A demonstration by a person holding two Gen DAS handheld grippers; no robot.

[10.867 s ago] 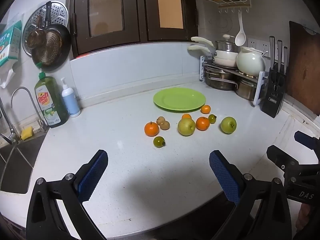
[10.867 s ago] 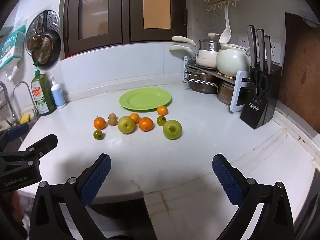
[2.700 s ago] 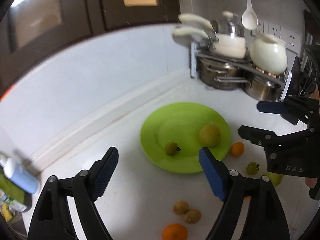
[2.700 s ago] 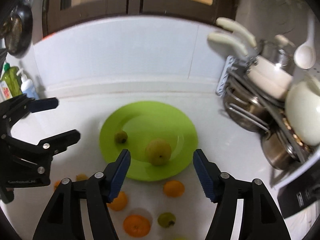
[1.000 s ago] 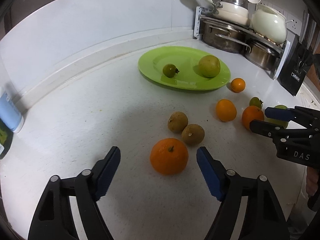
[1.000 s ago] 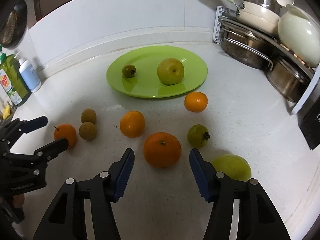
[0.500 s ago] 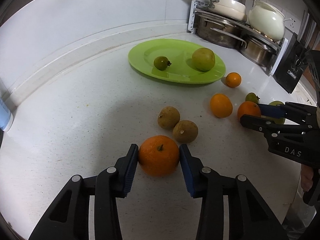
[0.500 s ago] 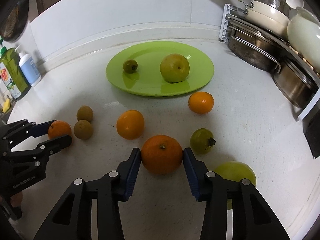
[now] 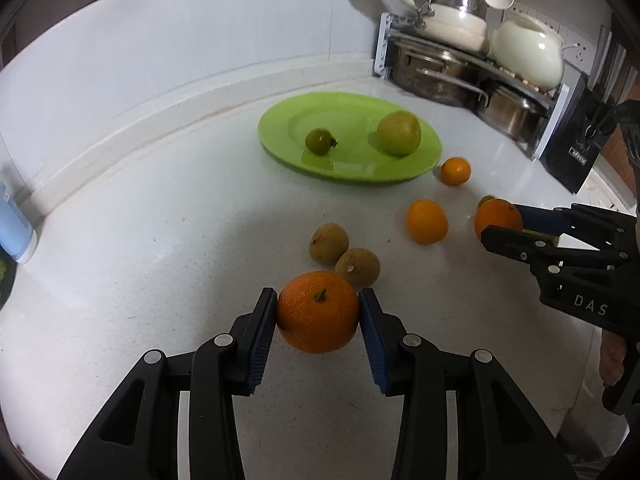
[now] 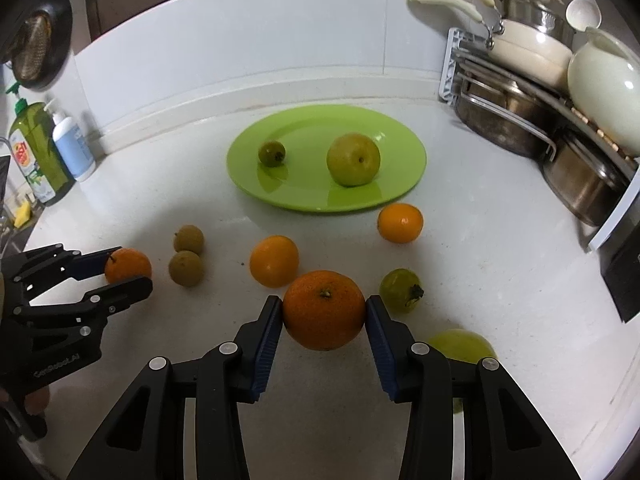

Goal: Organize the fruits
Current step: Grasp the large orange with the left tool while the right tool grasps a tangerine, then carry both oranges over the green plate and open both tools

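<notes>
Left gripper (image 9: 318,322) pinching an orange (image 9: 318,312) on the white counter (image 9: 140,280), right gripper (image 10: 325,322) pinching another orange (image 10: 324,310), its jaws just closed, green plate (image 10: 400,184) holding a pear (image 10: 353,159) and small green fruit (image 10: 272,153)

Left tongs (image 9: 318,314), right tongs (image 10: 325,312), both clamped

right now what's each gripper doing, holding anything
Left gripper: just closed on an orange, pads pressing its sides.
Right gripper: just closed on another orange.
</notes>
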